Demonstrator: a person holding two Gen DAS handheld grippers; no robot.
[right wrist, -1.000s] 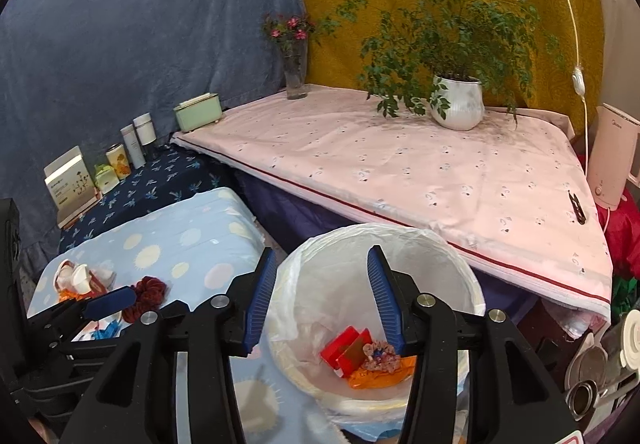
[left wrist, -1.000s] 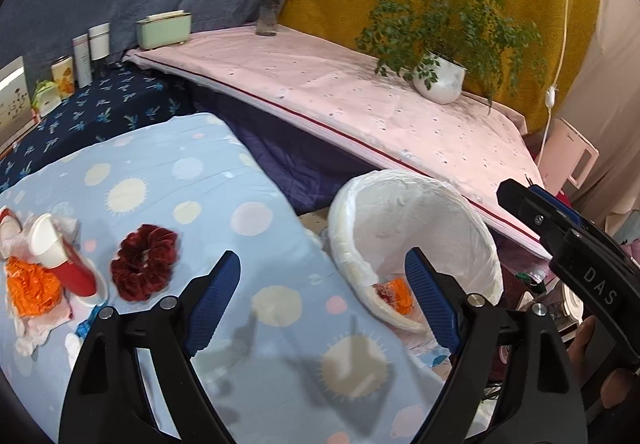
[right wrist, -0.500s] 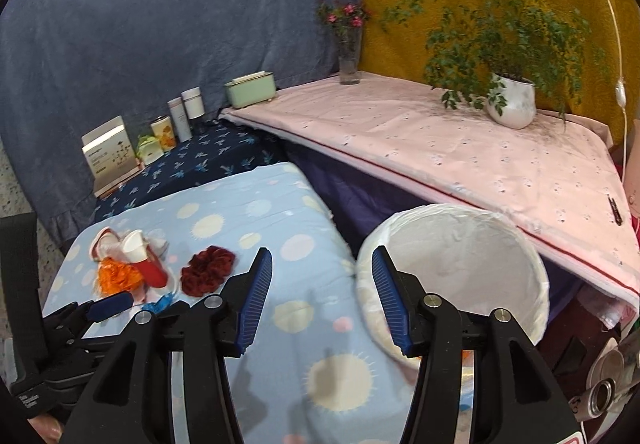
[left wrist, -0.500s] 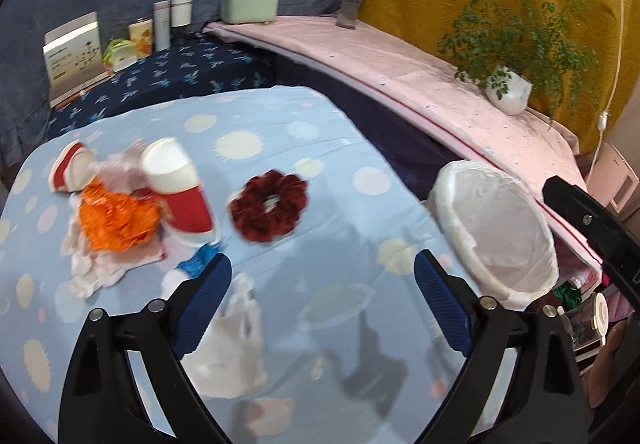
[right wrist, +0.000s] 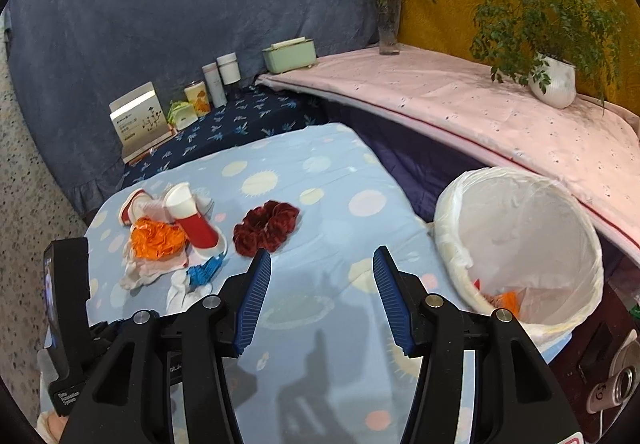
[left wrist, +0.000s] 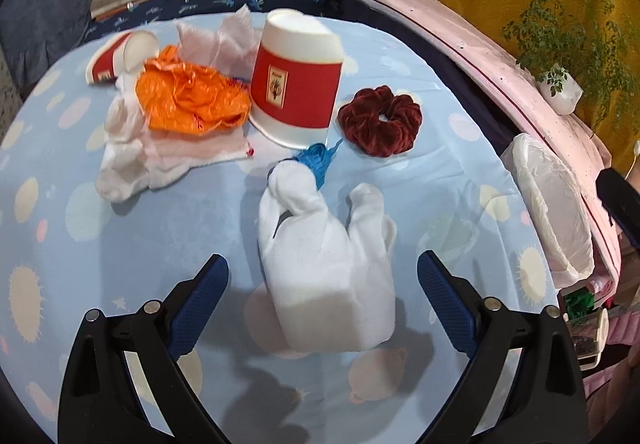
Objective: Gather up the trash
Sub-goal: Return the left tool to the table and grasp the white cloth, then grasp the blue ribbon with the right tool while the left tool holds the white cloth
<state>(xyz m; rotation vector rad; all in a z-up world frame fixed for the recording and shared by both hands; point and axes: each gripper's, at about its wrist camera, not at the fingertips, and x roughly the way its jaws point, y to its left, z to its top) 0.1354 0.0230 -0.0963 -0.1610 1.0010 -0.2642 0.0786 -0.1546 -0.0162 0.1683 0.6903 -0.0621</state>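
Note:
My left gripper (left wrist: 320,272) hangs low over the blue spotted table cloth (left wrist: 120,244), jaws wide open. A white crumpled wad (left wrist: 328,264) lies between them, and the pads do not touch it. Beyond it are a blue scrap (left wrist: 320,159), a tipped red-and-white paper cup (left wrist: 296,83), an orange wrapper (left wrist: 188,99), a dark red scrunchie (left wrist: 380,119), white tissues (left wrist: 132,159) and a second cup (left wrist: 116,59). My right gripper (right wrist: 320,256) hovers open and empty above the cloth. To its right stands the white-lined bin (right wrist: 452,211), with orange trash (right wrist: 508,300) inside.
A card box (right wrist: 138,119), bottles (right wrist: 220,77) and a green container (right wrist: 290,53) stand on the dark blue cloth at the back. The pink-covered bench (right wrist: 460,107) carries a potted plant (right wrist: 554,79) and a flower vase (right wrist: 388,31). Clutter lies on the floor to the right of the bin.
Both views have swung left, from the bin to the litter on the table. My left gripper has come down over the white wad with its jaws wider. The right jaws look unchanged.

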